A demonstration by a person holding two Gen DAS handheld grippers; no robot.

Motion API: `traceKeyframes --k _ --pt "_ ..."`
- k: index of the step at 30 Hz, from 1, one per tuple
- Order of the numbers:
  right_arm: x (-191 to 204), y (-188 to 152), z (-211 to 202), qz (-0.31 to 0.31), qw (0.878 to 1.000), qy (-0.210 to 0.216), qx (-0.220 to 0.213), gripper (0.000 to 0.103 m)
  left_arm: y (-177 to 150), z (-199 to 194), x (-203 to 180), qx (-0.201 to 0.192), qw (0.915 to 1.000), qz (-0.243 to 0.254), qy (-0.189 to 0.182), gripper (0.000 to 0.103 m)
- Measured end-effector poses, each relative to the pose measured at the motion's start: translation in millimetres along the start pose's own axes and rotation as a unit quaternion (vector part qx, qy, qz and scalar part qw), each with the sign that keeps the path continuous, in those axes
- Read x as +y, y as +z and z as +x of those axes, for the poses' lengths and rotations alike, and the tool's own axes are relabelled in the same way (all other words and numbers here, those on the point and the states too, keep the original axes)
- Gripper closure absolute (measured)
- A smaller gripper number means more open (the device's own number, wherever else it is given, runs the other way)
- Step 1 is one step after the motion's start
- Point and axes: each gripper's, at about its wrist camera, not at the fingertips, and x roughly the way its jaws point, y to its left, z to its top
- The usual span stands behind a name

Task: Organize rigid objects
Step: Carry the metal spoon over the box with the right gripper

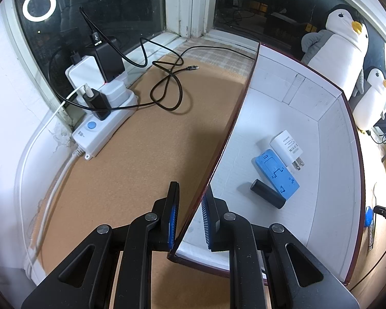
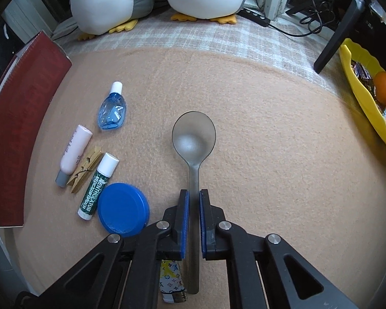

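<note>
Now right gripper (image 2: 194, 219) clamps spoon (image 2: 193, 139) handle, bowl pointing away along the fingers; left gripper (image 1: 190, 213) pinches box (image 1: 329, 177) wall.

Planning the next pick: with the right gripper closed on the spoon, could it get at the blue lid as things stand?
Probably not yet: the right gripper is shut on the spoon. The blue lid lies uncovered beside its left finger, so the approach looks free once emptied.
</note>
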Motion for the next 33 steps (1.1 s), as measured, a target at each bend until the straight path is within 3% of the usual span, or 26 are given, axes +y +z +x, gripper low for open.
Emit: traceKeyframes --k 6,13,21,33 --pt "-6 5 -22 0.008 1.000 -0.001 -0.017 0.096 0 0 0 0.000 1.0000 0.000 -0.001 0.087" --pt "27 20 -67 -0.021 0.998 0.019 -0.053 0.096 0 0 2 -0.001 1.0000 -0.001 -0.004 0.087" --pt "121 45 -117 -0.093 0.989 0.068 -0.093 0.096 4 6 2 -0.001 0.9999 0.000 -0.012 0.087" --pt "273 86 -132 -0.151 0.972 0.160 -0.085 0.096 8 15 1 -0.006 0.9996 0.000 -0.028 0.088"
